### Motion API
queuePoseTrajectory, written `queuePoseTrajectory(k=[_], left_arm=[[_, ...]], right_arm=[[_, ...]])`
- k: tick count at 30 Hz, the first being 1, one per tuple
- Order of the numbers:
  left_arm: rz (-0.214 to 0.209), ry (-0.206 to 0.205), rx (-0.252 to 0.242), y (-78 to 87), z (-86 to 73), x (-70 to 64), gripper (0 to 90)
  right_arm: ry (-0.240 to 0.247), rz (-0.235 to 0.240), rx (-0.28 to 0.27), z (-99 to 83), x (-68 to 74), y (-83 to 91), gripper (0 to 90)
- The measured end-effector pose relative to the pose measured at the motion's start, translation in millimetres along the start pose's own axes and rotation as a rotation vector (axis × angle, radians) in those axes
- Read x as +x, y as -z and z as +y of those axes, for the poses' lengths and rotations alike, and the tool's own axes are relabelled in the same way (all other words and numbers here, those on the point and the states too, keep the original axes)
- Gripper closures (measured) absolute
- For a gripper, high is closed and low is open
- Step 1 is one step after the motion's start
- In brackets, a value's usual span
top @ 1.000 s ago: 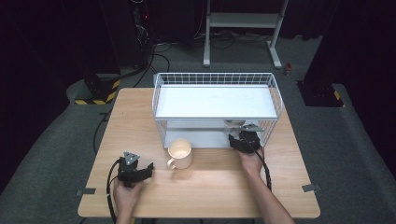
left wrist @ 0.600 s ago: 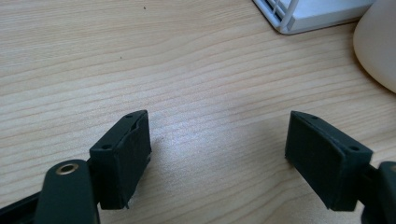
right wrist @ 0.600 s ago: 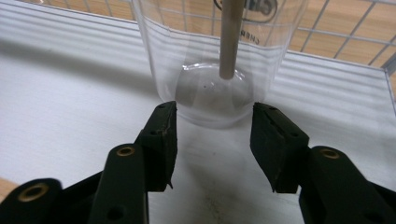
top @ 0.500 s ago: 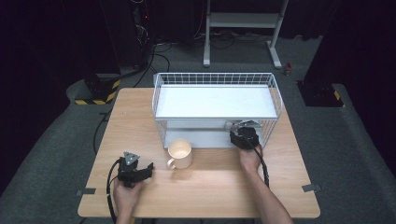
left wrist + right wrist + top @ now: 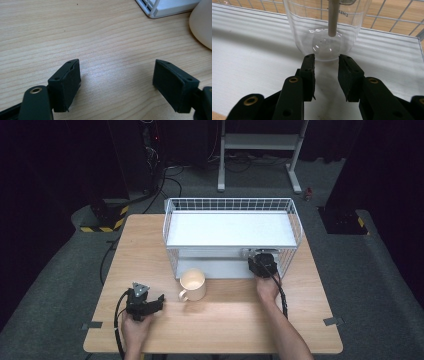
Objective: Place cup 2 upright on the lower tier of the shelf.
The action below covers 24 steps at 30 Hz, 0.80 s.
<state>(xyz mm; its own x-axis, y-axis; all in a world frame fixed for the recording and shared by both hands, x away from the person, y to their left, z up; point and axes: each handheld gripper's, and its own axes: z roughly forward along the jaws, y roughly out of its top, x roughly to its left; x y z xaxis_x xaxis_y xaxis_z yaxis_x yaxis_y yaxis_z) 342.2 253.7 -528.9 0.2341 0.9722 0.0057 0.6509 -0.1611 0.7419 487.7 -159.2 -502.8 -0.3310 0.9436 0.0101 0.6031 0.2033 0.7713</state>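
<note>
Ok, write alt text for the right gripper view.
The right gripper, jaws slightly apart and holding nothing, points at a clear glass beaker standing just ahead on the white shelf of a wire rack. A thin rod stands inside the beaker, and the wooden table shows through the wire grid behind.

Black tongs (image 5: 326, 75) with brass-ringed screw holes, ribbed pads, trailing black cables.

The high view looks down on the table (image 5: 150, 245); 2 gripper views sit close, sharing its rack (image 5: 230, 227) (image 5: 387, 17).
</note>
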Motion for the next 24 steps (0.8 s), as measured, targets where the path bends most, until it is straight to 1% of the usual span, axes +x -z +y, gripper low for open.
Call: queuePoseTrajectory(k=[1,2,3,4,5,6,7,8,9,10,11,13,14,15,18,19,22,23,24], left_arm=[[0.000,0.000,0.000,0.0,0.0,0.0,22.5],[0.000,-0.001,0.000,0.0,0.0,0.0,22.5],[0.000,0.000,0.000,0.0,0.0,0.0,22.4],[0.000,0.000,0.000,0.0,0.0,0.0,22.4],[0.000,0.001,0.000,0.0,0.0,-0.1,22.4],[0.000,0.000,0.000,0.0,0.0,0.0,22.4],[0.000,0.000,0.000,0.0,0.0,0.0,22.5],[0.000,-0.001,-0.001,-0.1,0.0,0.1,22.4],[0.000,-0.001,-0.001,-0.1,0.0,0.1,22.4],[0.000,0.000,0.000,0.0,0.0,0.0,22.4],[0.000,-0.001,-0.001,-0.1,0.1,0.1,22.4],[0.000,0.000,0.000,0.0,0.0,0.0,22.5],[0.000,0.000,0.000,0.0,0.0,0.0,22.4],[0.000,0.000,0.000,0.0,0.0,0.0,22.5],[0.000,0.000,-0.001,-0.1,0.0,0.0,22.5],[0.000,0.000,0.000,-0.1,0.0,0.0,22.4],[0.000,0.000,-0.001,-0.1,0.0,0.1,22.4],[0.000,0.000,0.000,-0.1,0.0,0.0,22.4],[0.000,-0.001,-0.001,-0.1,0.0,0.1,22.5]], right_arm=[[0.000,0.003,-0.002,-0.2,-0.3,0.8,65.9],[-0.028,0.011,0.005,-0.4,1.5,3.6,64.7],[-0.010,0.016,-0.005,-0.9,0.4,6.3,63.1],[-0.006,0.020,-0.017,-1.6,-0.1,9.8,60.3],[-0.006,0.020,-0.017,-1.6,-0.1,9.8,60.3],[-0.012,0.026,-0.028,-3.4,-0.2,14.7,56.4],[-0.012,0.026,-0.028,-3.4,-0.2,14.7,56.4],[-0.008,0.035,-0.033,-5.2,-1.8,18.0,52.6],[-0.008,0.035,-0.033,-5.2,-1.8,18.0,52.6],[0.007,0.048,-0.036,-7.0,-4.6,20.6,50.3],[0.007,0.048,-0.036,-7.0,-4.6,20.6,50.3],[0.034,0.072,-0.037,-9.6,-6.1,24.7,48.0],[0.034,0.072,-0.037,-9.6,-6.1,24.7,48.0],[0.010,0.071,-0.028,-11.2,-4.8,29.6,46.6],[0.022,0.079,-0.044,-12.2,-5.9,32.7,45.8],[0.015,0.087,-0.048,-13.9,-6.2,36.1,45.1],[0.012,0.093,-0.043,-14.6,-6.3,37.3,43.6],[0.022,0.094,-0.045,-14.7,-6.7,37.5,43.2],[0.013,0.094,-0.037,-15.2,-5.4,39.0,42.9]])
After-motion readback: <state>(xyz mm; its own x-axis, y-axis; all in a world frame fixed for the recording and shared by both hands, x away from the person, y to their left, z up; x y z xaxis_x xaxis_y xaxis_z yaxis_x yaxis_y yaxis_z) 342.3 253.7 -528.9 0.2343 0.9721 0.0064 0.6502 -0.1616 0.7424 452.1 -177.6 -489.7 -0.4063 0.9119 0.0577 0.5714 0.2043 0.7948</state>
